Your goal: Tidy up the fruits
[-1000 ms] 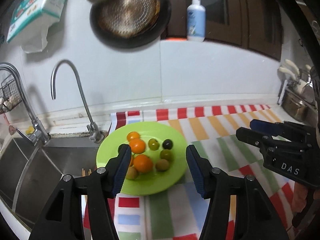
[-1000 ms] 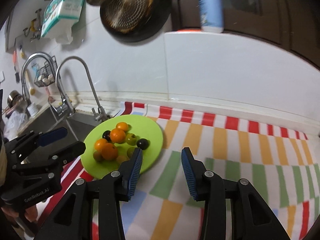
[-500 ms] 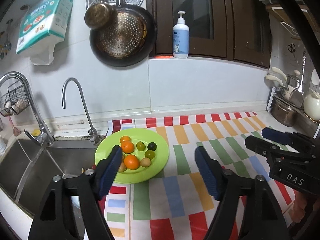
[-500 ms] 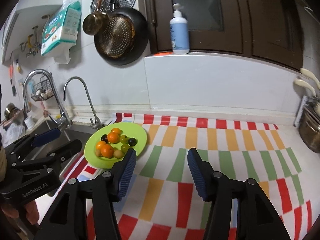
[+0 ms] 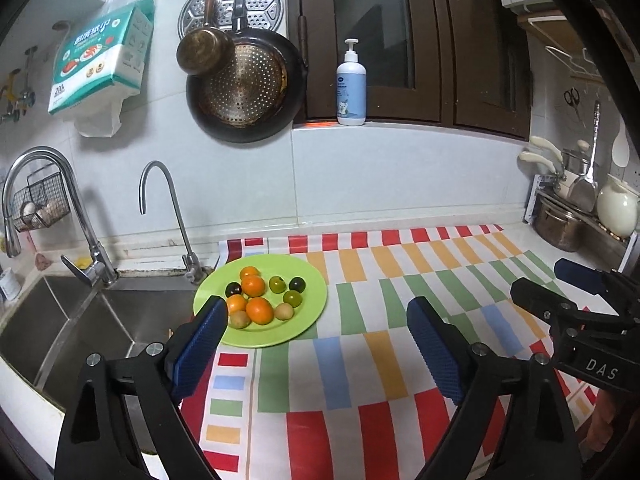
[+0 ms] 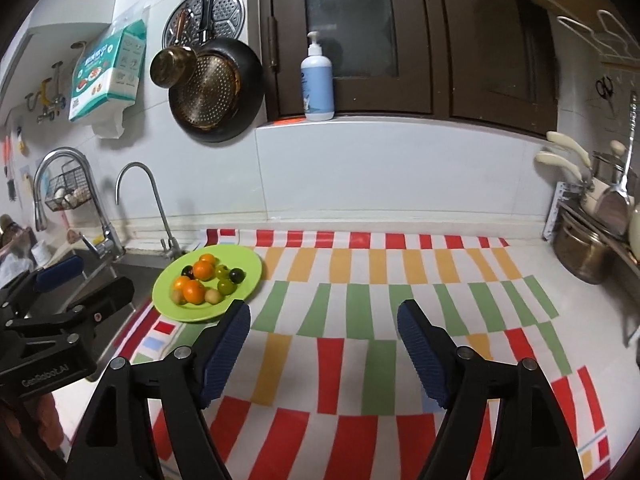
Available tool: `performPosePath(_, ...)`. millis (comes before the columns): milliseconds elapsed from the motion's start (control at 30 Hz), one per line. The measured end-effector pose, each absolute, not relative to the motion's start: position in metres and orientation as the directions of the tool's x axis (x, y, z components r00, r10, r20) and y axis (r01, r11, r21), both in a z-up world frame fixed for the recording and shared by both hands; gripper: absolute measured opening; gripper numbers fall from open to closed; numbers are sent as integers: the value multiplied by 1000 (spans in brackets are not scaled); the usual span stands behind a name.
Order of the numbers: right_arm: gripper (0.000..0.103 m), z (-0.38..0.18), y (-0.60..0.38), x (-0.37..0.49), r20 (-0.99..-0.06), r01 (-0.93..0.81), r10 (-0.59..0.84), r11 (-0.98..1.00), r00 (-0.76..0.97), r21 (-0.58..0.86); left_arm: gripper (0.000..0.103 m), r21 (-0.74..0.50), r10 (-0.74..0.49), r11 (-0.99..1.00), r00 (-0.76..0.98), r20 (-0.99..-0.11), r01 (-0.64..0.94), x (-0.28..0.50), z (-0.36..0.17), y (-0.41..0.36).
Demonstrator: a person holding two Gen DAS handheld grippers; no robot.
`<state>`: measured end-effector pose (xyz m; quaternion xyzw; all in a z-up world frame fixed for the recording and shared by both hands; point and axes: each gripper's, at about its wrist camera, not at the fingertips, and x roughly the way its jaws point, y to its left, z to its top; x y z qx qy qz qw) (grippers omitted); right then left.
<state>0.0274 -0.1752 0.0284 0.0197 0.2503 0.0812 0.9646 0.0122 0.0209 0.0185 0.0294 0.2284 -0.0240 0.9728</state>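
- The left tool (image 5: 316, 322) hovers above the counter with its blue-padded jaws spread wide and still opening; nothing is between them but the striped cloth below.
- The right tool (image 6: 323, 326) hangs beside it over the middle of the cloth, jaws also parting and holding nothing.
- In the left wrist view the right tool shows at the right edge, a bit of a hand under it.
- The fruits (image 5: 264, 298) lie together on a lime green plate (image 5: 308, 320), clear of both tools.
- The plate sits on the left end of the striped cloth (image 6: 360, 300), just beside the sink (image 5: 80, 320), with part of its rim over the sink's edge.
- On the plate are several orange fruits (image 6: 194, 292), a few green ones (image 6: 226, 286), two dark ones (image 6: 237, 276) and a couple of pale brownish ones (image 6: 213, 296).
- The left tool's left pad (image 5: 200, 344) overlaps the plate's near left rim in the picture; whether it touches cannot be told.
- Two taps (image 5: 160, 208) rise behind the sink, against a white tiled wall.
- A dark frying pan (image 5: 244, 88) and a small brass pot hang on the wall above.
- A white pump bottle (image 5: 351, 88) stands on the ledge under dark wooden window frames.
- At the far right of the counter is a rack with metal pots (image 6: 584, 248) and utensils.
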Motion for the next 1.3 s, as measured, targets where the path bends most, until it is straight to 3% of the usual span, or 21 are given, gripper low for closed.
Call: performPosePath(1300,77,29,-190,-17,-470,-136,160,987,868,85,103,51,-33,997,909,-416,60,-36,25,13)
